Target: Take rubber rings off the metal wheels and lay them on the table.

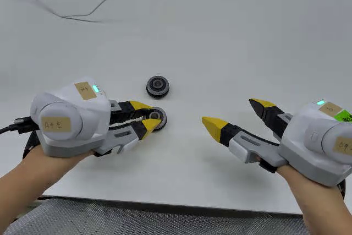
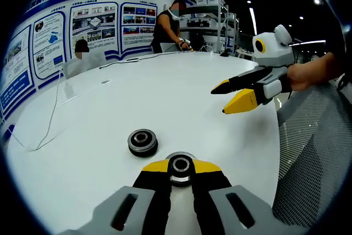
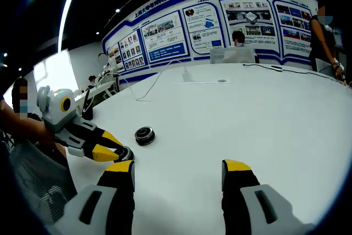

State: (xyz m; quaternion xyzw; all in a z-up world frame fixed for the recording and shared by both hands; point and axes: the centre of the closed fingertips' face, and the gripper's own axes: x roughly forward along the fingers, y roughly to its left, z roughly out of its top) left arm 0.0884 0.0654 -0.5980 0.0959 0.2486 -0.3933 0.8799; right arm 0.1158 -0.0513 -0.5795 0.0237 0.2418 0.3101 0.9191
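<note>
Metal wheel [image 2: 181, 168] between left gripper [image 1: 150, 116] fingers [image 2: 155, 165], apparently gripped

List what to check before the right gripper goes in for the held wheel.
1. Left gripper shut on the near wheel: ok.
2. Right gripper open and empty: ok.
3. Right gripper at the near wheel: not ok, it hovers off to the side, apart from it.
4. Rubber ring exposed on the near wheel: cannot tell, the yellow jaw tips cover its rim.
5. Far wheel lies flat, out of both grippers' way: ok.
6. Bare table nearby for laying the ring: ok.
</note>
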